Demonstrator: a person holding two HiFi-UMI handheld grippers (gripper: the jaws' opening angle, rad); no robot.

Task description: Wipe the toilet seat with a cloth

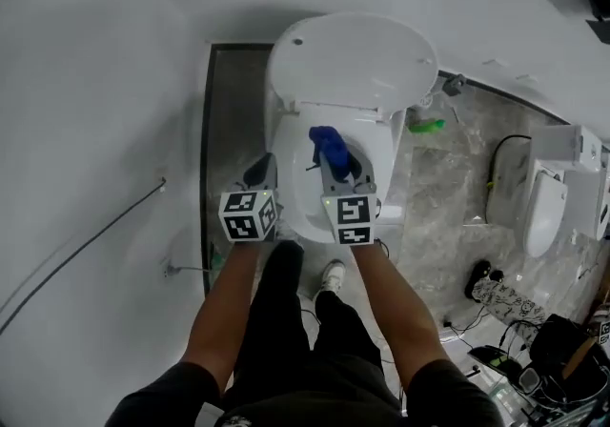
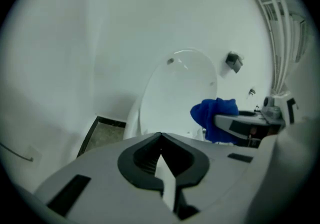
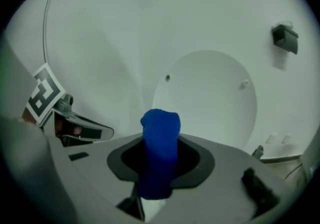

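The fingers (image 3: 196,164) of the right gripper (image 3: 160,140) are clamped on a bright blue terry cloth (image 3: 160,120), and a rolled wad of it sticks out past their tips. The fingers (image 2: 142,155) of the left gripper (image 2: 160,135) are pressed together with nothing between them.

From above, the right gripper (image 1: 339,166) reaches in over the white oval toilet seat (image 1: 288,189) from the front of the toilet. The blue cloth (image 1: 326,143) sits over the back part of the bowl opening, just in front of the hinge. I cannot tell whether it touches the seat. The left gripper (image 1: 263,171) is just off the toilet's left edge, beside the seat and apart from the cloth.

The white plastic lid (image 1: 355,61) stands raised at the rear of the toilet, against the plain grey wall (image 1: 114,53). Each gripper is held out on a bare forearm (image 1: 224,306). The person stands right at the front of the toilet in black trousers (image 1: 286,339), with one white shoe (image 1: 331,274) near its base.

A dark strip of floor (image 1: 233,111) runs along the toilet's left side. Grey marbled floor tiles (image 1: 434,225) spread to its right. A small green object (image 1: 427,125) lies on them close to the toilet's right rear corner. Well off to the toilet's right stands a second white toilet-like fixture (image 1: 545,211).
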